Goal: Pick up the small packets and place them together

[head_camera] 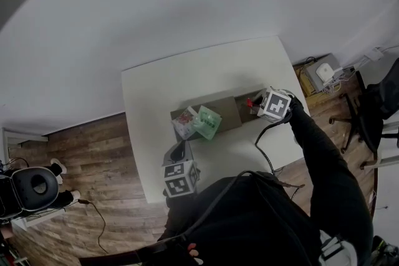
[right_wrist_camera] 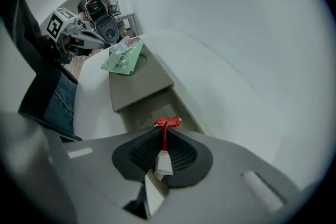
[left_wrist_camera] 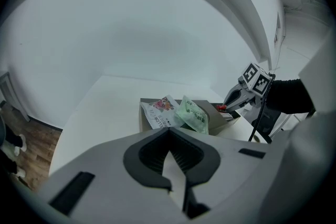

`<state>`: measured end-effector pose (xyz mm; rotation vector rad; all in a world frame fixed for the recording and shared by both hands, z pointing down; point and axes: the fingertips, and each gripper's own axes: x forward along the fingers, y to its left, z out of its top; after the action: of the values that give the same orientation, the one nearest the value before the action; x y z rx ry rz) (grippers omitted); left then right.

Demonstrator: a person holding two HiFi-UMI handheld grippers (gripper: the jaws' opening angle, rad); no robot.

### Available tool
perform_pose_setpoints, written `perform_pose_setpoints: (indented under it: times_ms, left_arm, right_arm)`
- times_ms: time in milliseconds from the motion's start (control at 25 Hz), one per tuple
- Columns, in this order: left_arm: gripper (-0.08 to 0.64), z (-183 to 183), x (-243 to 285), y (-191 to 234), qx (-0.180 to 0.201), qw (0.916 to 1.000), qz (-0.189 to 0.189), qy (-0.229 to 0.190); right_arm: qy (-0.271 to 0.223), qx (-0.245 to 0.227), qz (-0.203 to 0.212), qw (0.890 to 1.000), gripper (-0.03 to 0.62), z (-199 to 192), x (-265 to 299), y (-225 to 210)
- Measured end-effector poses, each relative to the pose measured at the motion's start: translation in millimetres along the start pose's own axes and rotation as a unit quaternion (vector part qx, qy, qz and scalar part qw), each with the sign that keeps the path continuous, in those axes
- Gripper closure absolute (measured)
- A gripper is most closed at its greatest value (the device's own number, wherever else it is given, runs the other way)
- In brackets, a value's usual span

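Observation:
A tan cardboard tray [head_camera: 228, 111] lies across the white table [head_camera: 156, 90]. On its left end rest a white packet with pink print [head_camera: 185, 123] and a green packet [head_camera: 207, 122], overlapping. In the left gripper view the white packet [left_wrist_camera: 161, 112] and the green packet [left_wrist_camera: 193, 115] lie just beyond my left gripper [left_wrist_camera: 168, 131], whose jaws meet at the tips with nothing between them. My right gripper [right_wrist_camera: 163, 132] is shut on a small red and white packet [right_wrist_camera: 164, 128], held above the tray's lower right section [right_wrist_camera: 149, 107]. The head view shows that gripper [head_camera: 253, 103] at the tray's right end.
A black cable [head_camera: 264, 147] trails from the right gripper across the table's near right part. Off the table's right edge stand a box with a white device [head_camera: 324, 73] and an office chair [head_camera: 365, 115]. A black seat [head_camera: 34, 187] stands on the wooden floor at left.

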<state>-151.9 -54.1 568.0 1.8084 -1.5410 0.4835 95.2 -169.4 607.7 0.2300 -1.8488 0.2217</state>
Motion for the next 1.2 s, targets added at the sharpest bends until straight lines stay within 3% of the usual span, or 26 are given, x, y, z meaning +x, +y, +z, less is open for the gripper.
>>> perform_pose_setpoints:
  times_ms: [320, 600, 880, 1200]
  left_arm:
    - [0.560, 3.5, 0.7, -8.0, 0.006, 0.9999, -0.008, -0.003]
    - [0.560, 9.9, 1.2, -16.2, 0.009, 0.9998, -0.016, -0.010]
    - [0.560, 9.7, 0.4, -13.6, 0.004, 0.9998, -0.015, -0.013]
    - [0.559, 8.4, -1.0, -13.9, 0.002, 0.9998, -0.017, -0.011]
  right_arm:
    - [-0.088, -0.015, -0.019, 0.996, 0.561, 42.5, -40.4, 14.7]
    - [-0.145, -0.048, -0.002, 0.988, 0.561, 99.5, -40.2, 40.8]
    - [-0.154, -0.055, 0.021, 0.986, 0.561, 125.5, -16.6, 55.9]
    - [-0.142, -0.052, 0.031, 0.988, 0.558, 127.0, 0.8, 59.6]
